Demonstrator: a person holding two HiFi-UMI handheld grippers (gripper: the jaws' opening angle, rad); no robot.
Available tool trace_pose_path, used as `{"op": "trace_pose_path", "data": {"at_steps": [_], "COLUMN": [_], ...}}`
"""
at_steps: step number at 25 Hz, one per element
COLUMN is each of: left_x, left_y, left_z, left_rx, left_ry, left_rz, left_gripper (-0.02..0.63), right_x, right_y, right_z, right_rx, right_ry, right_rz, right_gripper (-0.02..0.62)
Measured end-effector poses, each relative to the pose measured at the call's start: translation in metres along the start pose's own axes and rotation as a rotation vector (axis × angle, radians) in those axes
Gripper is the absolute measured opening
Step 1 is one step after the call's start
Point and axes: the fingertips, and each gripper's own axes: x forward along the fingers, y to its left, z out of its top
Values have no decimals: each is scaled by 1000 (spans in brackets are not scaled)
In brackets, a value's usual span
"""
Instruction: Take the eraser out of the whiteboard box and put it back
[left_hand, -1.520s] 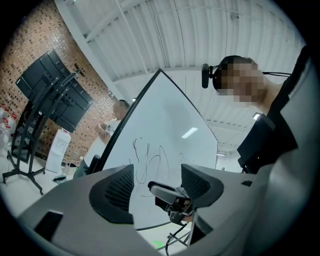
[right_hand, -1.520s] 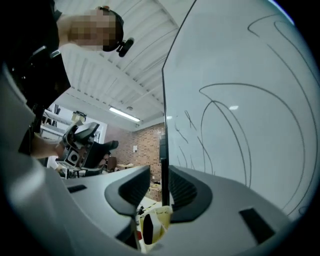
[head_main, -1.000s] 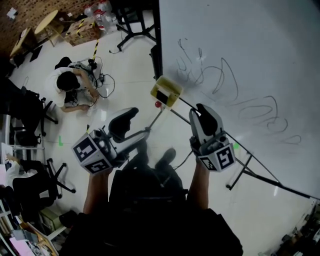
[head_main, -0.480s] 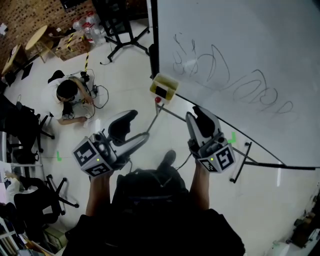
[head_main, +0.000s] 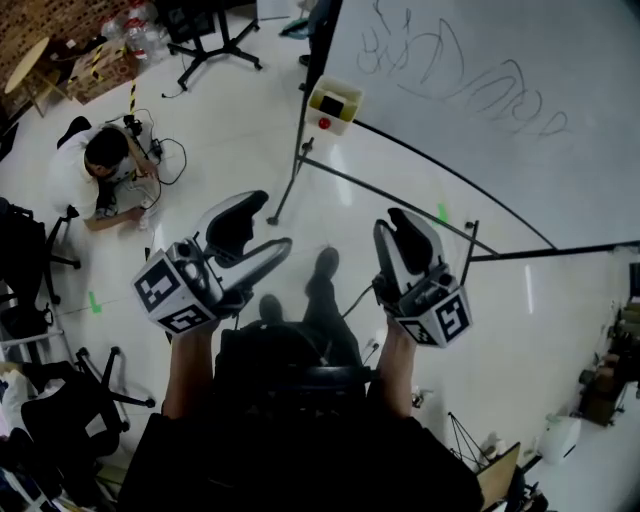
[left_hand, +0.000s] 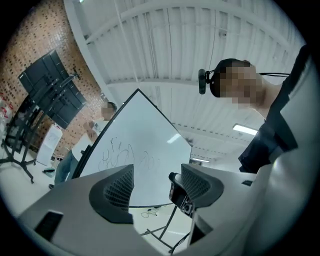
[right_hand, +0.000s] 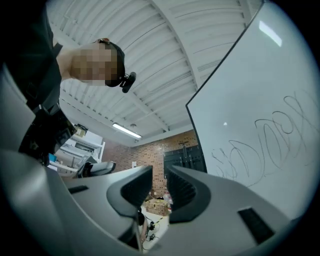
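One whiteboard box and one whiteboard are sitting farther up the head view than before, with both grippers well apart from them. The box is showing a dark shape on top; cannot tell if it's the eraser. Left gripper jaws are standing wide apart, empty. Right gripper jaws are standing nearly together with a narrow gap, empty.

a person in a white top sits on the glossy white floor, well left of and beyond the left claw. black wheeled office chairs stand further left. a green tape mark lies just beyond the right claw.
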Motion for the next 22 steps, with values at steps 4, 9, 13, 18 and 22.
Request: {"op": "trace_pose_path", "data": {"at_steps": [4,9,13,18,22], "left_x": [-23,-51,-69,-84,-76], "left_y": [-16,-30,-26,-21,-21], "left_z": [2,8,14,5,7], "left_rx": [-25,-23,-36,-93,-63], "left_ry": [-40,-57,-95,-111,-127], "left_rz": [-37,-69,-41,-26,-16], "left_gripper": [293,293,293,291,293], "right_x": [-19,-15,-6,1,-6], "right_y": [27,67,89,99,96], "right_z": [3,19,22,26,23], "right_rx": [-8,-38,-51,-68,-64], "right_ry": [13,14,26,66,89], "right_rz": [-61,-33,-2,18,25], "right_gripper": [101,103,101,101,101]}}
